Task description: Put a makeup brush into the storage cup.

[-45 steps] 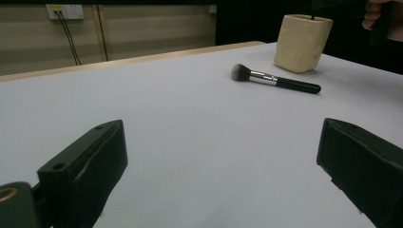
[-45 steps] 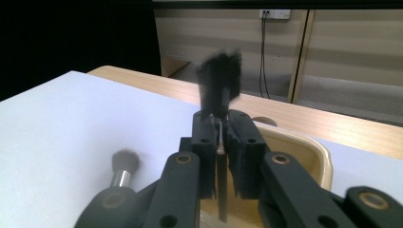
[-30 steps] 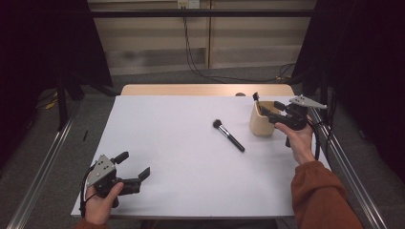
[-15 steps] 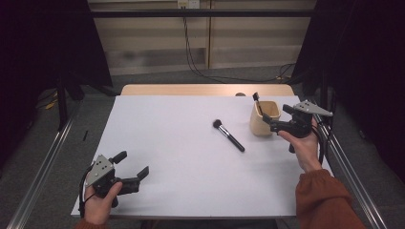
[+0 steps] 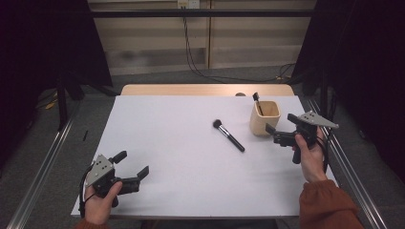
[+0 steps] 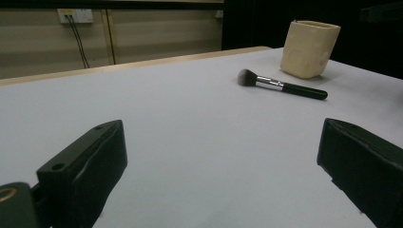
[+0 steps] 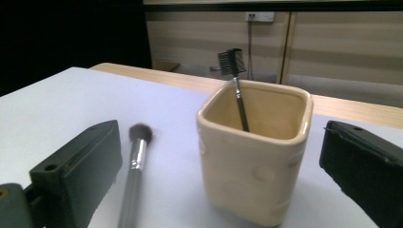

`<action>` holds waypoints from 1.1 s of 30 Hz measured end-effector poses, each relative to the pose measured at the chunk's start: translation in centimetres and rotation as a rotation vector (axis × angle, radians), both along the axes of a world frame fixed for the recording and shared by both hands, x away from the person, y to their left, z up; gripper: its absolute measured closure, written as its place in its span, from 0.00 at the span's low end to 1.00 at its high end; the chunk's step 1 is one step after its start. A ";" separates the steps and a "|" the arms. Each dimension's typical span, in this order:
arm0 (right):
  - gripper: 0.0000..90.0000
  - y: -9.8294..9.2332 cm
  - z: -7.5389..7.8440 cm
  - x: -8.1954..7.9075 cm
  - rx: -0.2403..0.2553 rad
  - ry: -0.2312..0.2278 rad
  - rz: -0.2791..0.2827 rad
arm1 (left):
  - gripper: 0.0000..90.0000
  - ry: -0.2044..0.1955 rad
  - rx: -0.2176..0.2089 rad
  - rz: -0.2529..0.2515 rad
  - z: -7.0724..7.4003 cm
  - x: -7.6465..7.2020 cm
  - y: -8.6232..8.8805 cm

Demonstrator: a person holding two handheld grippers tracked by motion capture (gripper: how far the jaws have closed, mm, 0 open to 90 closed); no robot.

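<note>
Right gripper (image 5: 276, 133) just spread its jaws, nothing between; next swing left, grab the brush (image 5: 229, 135) mid-handle, avoid bumping the cup (image 5: 264, 120).

- right gripper (image 5: 277, 136) sits at the right side of the high view, held in the person's right hand (image 5: 308, 152), jaws pointing left across the table
- its jaws have just been opening and now stand spread wide, nothing pinched between them; in the right gripper view (image 7: 214, 190) both black jaws rise far apart at the bottom corners
- right forearm in a rust-coloured sleeve (image 5: 327, 207) comes in from the bottom right
- left gripper (image 5: 136, 167) is down at the near left corner, gripped from below by the left hand (image 5: 102, 202), jaws aimed up and right
- those jaws are spread wide too, with nothing in them, same story in the left gripper view (image 6: 218, 171)
</note>
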State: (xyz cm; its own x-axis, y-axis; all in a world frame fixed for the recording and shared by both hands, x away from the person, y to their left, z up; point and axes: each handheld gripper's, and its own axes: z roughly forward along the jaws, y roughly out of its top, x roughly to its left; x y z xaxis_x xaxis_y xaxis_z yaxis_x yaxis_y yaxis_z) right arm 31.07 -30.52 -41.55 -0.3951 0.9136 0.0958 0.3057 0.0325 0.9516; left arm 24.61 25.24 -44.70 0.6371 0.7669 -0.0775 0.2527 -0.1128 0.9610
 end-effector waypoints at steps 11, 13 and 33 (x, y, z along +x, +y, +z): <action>0.01 0.4 -0.6 -2.9 0.004 -0.002 -0.004 | 0.03 0.000 0.001 0.000 0.0 -0.2 0.0; 0.01 0.4 -0.8 -3.4 -0.004 0.006 -0.002 | 0.03 0.002 -0.002 0.003 0.0 -0.2 0.0; 0.01 -0.7 -2.1 -8.4 0.011 0.016 -0.013 | 0.03 0.007 -0.016 0.027 0.0 -1.1 0.7</action>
